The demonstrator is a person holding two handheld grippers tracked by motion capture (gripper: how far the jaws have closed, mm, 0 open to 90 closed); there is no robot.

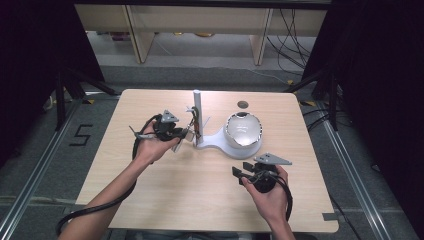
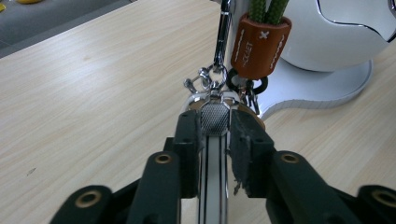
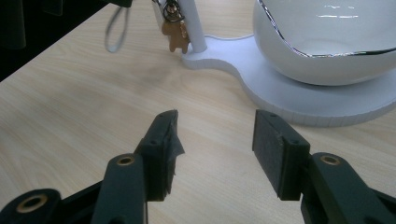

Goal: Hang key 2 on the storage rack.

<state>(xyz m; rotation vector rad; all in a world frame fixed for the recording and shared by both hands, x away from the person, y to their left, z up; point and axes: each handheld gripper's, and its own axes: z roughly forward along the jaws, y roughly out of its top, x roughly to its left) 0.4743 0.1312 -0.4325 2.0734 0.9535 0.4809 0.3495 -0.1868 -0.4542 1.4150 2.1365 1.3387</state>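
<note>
Left gripper (image 2: 215,135) clamps a silver keychain piece (image 2: 214,119) beside the white stand (image 2: 322,88).
At centre frame the keychain hangs by its clip; lower right, the right gripper (image 3: 215,135) waits, jaws apart.

One white stand (image 1: 220,142), one bowl (image 1: 244,130), two grippers (image 1: 172,131)

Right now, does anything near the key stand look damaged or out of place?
The black padding on one finger of the right hand-held gripper looks frayed and peeling at its edge. The white stand and bowl sit in order.
</note>
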